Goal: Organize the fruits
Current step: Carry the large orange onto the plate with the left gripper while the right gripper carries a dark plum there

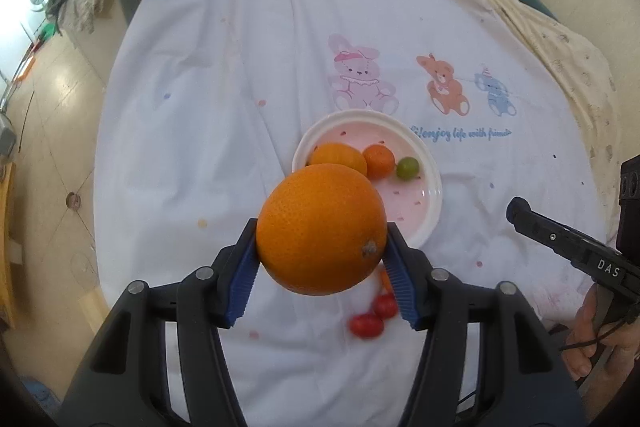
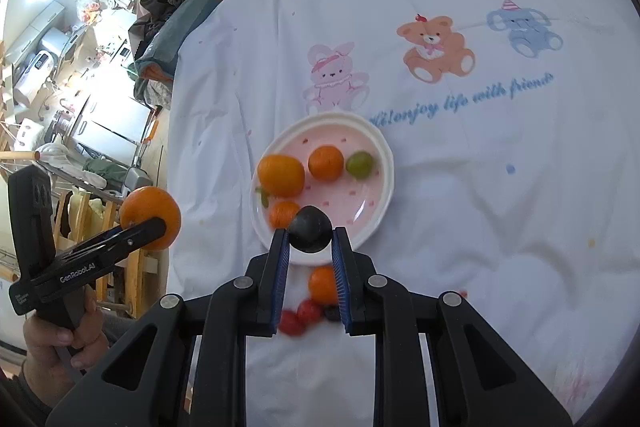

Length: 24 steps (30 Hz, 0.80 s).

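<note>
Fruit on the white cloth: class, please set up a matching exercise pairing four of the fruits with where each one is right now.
Things:
1. large orange
2. dark plum
3. green grape
4. red tomatoes

Places:
A. lying on the cloth, outside the plate
B. between the fingers of the right gripper
C. in the pink plate
D. between the fingers of the left gripper

Pairs: 1-D, 2-B, 3-C, 4-A

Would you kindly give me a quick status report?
Left claw shut on large orange. Right claw shut on dark fruit. Both above plate; nothing in the way.
</note>
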Each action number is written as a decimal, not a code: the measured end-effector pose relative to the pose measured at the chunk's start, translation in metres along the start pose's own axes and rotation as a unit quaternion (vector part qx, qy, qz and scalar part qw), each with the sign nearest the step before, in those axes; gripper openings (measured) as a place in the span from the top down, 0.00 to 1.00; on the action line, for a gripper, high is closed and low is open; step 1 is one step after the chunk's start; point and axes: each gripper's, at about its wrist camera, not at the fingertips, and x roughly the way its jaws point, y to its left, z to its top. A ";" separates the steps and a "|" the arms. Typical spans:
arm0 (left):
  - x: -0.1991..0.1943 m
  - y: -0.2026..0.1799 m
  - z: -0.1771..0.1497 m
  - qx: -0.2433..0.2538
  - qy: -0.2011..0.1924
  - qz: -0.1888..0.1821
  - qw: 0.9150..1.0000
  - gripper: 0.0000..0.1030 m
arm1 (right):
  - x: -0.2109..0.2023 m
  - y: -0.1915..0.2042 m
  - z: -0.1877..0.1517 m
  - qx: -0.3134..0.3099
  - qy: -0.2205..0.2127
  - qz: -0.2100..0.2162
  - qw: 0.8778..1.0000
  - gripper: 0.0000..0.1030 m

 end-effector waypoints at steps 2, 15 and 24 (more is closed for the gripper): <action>0.010 -0.003 0.011 0.003 0.006 0.000 1.000 0.47 | 0.011 -0.003 0.010 0.000 0.005 0.002 1.000 0.78; 0.096 -0.022 0.068 0.010 0.031 -0.020 0.999 0.47 | 0.099 -0.041 0.040 0.015 0.067 0.012 0.998 0.78; 0.147 -0.034 0.085 0.013 0.054 -0.040 0.998 0.46 | 0.123 -0.051 0.036 0.011 0.093 0.010 0.996 0.78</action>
